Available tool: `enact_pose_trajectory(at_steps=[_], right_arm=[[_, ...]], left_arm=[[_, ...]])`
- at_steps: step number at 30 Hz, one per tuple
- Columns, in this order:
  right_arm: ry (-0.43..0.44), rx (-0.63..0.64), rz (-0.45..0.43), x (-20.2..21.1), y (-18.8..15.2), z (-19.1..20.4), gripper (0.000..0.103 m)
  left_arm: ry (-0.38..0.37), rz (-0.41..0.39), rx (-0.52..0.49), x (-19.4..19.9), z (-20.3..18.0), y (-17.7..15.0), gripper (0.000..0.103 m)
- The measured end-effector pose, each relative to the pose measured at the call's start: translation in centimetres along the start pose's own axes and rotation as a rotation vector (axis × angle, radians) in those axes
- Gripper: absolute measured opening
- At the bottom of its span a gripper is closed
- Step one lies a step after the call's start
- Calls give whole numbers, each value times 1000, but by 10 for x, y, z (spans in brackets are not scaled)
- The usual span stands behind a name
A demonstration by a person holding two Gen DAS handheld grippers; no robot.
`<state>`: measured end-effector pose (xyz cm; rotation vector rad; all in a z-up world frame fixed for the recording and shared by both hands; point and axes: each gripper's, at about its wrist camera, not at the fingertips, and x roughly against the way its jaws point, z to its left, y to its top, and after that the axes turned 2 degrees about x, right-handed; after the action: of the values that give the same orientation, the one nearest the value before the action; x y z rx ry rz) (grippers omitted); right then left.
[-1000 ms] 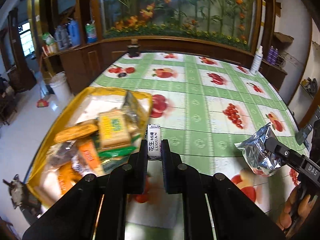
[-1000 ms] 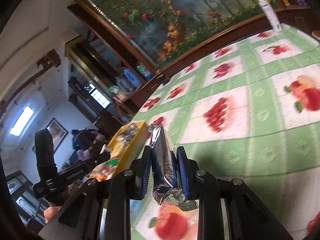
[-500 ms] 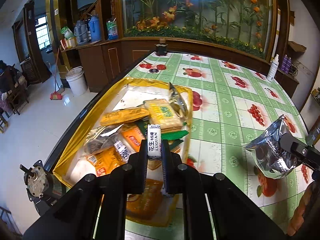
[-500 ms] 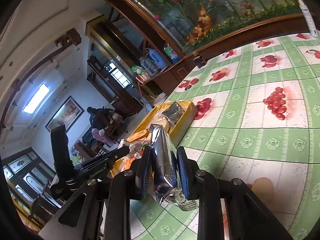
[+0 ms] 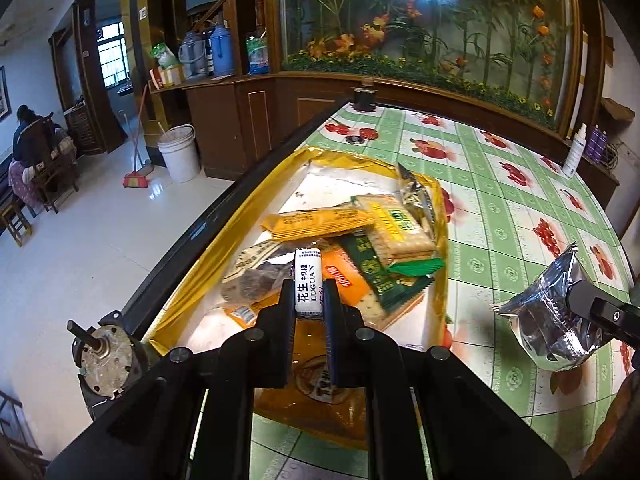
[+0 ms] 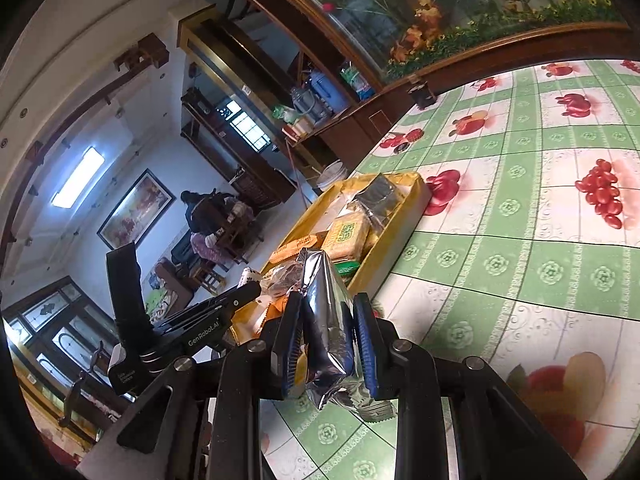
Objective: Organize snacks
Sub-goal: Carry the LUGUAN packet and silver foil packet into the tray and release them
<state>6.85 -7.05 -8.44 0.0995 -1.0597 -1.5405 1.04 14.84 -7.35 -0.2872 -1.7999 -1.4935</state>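
Here the left gripper (image 5: 308,300) is clamped on a small white candy bar (image 5: 308,282), held upright with its long axis running straight ahead along the fingers; the yellow tray (image 5: 192,276) of snacks lies directly below and ahead of it, so a release looks likely to drop the bar among the packets. To its right, the right gripper (image 6: 328,340) is clamped on a silver foil packet (image 6: 326,320), standing on edge between the pads, long axis also along the fingers. From this gripper the tray (image 6: 404,216) sits ahead and slightly left, over the green fruit-patterned desk (image 6: 520,260). By this reading, the left gripper is the nearer to the tray.
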Motion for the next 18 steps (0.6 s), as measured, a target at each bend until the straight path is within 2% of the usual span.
enact_pose_trajectory(at_steps=[18], right_arm=[[66,34,54,-51,15,30,25]], left_arm=[[31,-3,47,-6,30,0,10]])
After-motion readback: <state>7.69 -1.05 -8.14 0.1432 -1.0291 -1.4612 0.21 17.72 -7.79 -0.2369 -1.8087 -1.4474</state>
